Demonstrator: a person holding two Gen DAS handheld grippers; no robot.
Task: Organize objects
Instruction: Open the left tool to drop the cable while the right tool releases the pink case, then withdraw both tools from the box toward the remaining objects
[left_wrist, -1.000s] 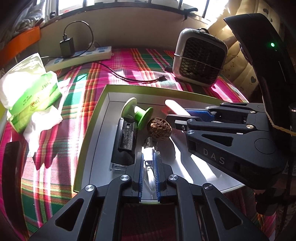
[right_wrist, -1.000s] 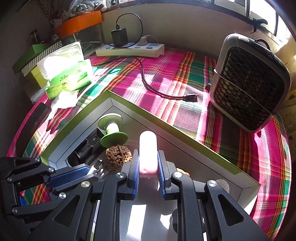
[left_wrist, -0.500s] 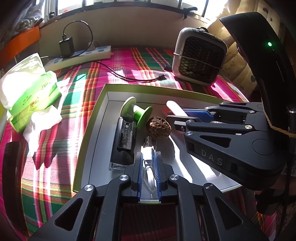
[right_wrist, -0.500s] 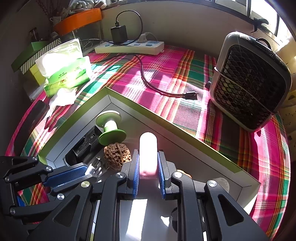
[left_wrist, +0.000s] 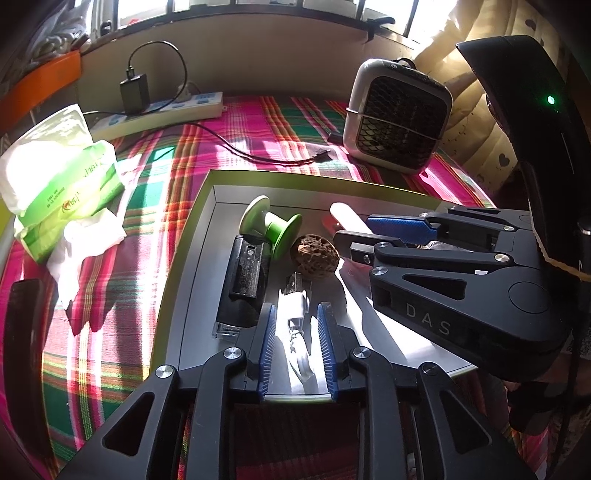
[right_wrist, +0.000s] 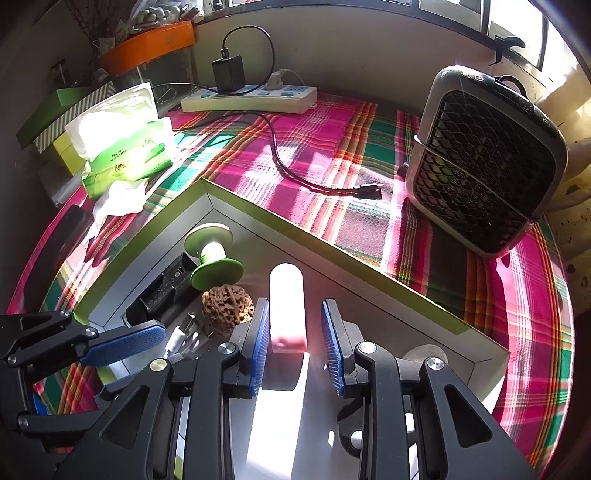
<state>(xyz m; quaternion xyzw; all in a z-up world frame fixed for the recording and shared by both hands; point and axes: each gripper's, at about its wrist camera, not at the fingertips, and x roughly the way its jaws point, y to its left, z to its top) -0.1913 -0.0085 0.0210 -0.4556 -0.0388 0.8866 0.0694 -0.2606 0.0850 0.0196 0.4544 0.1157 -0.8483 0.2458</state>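
A grey tray with a green rim (left_wrist: 184, 266) (right_wrist: 295, 232) holds a green spool (left_wrist: 271, 229) (right_wrist: 212, 258), a walnut (left_wrist: 314, 254) (right_wrist: 227, 308), a black block (left_wrist: 245, 280) (right_wrist: 162, 291), a white USB cable (left_wrist: 295, 332) (right_wrist: 179, 334) and a pink-white tube (right_wrist: 287, 314) (left_wrist: 347, 219). My left gripper (left_wrist: 297, 328) is open, its jaws apart on either side of the cable. My right gripper (right_wrist: 295, 332) is open, its jaws apart around the tube, which lies on the tray floor.
A small fan heater (left_wrist: 397, 114) (right_wrist: 487, 158) stands at the back right. A power strip with a black charger (left_wrist: 159, 110) (right_wrist: 251, 98) and a loose black cord (right_wrist: 314, 184) lie behind the tray. A green tissue pack (left_wrist: 62, 177) (right_wrist: 122, 147) sits left on the plaid cloth.
Both grippers have opened: the left jaws have let go of the cable and the right jaws have let go of the tube. Both objects now rest in the tray.
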